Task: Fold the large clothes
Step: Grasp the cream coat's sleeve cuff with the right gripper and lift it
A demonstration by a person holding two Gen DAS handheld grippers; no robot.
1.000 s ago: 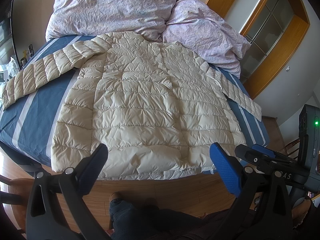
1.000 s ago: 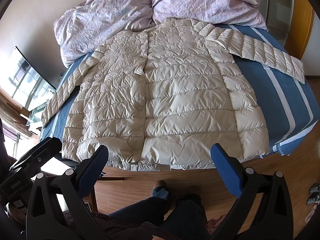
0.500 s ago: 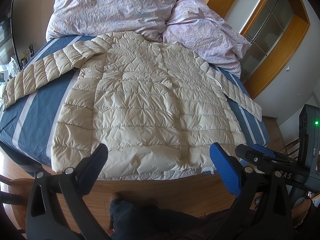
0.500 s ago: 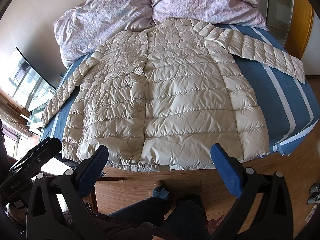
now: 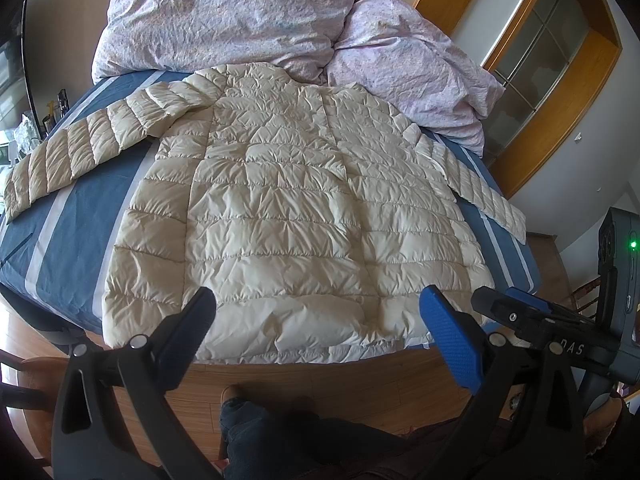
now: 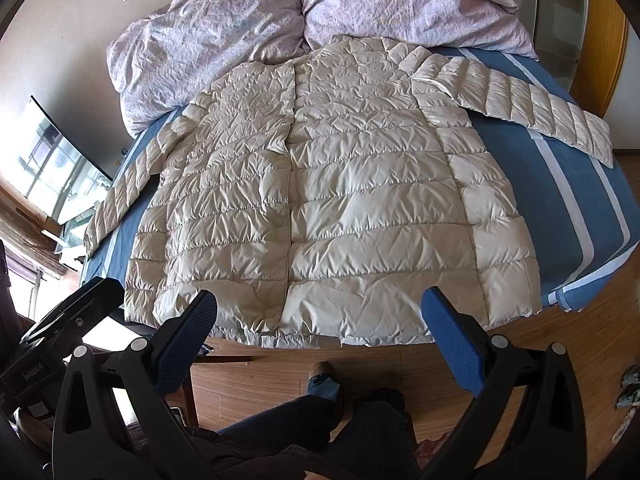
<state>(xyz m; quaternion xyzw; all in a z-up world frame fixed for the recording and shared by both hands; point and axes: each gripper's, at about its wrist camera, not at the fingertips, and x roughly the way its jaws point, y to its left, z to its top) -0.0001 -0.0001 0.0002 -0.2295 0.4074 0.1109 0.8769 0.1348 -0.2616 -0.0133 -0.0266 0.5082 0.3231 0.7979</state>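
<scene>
Lying collar-to-pillows, the jacket (image 6: 332, 200) seemingly runs lengthwise down bed (image 6: 560, 184).

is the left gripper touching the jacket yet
Apart. The left wrist view shows the open left gripper held above the jacket, nothing between its fingers.

We saw bare blue sheet (image 6: 568, 184) open on both sides of the spread jacket (image 6: 320, 200), below each sleeve. Crumpled pillows (image 5: 240, 16) blocked the far end. Our own knees (image 6: 320, 432) crowded the wooden floor (image 6: 560, 344) before the bed's near edge.
</scene>
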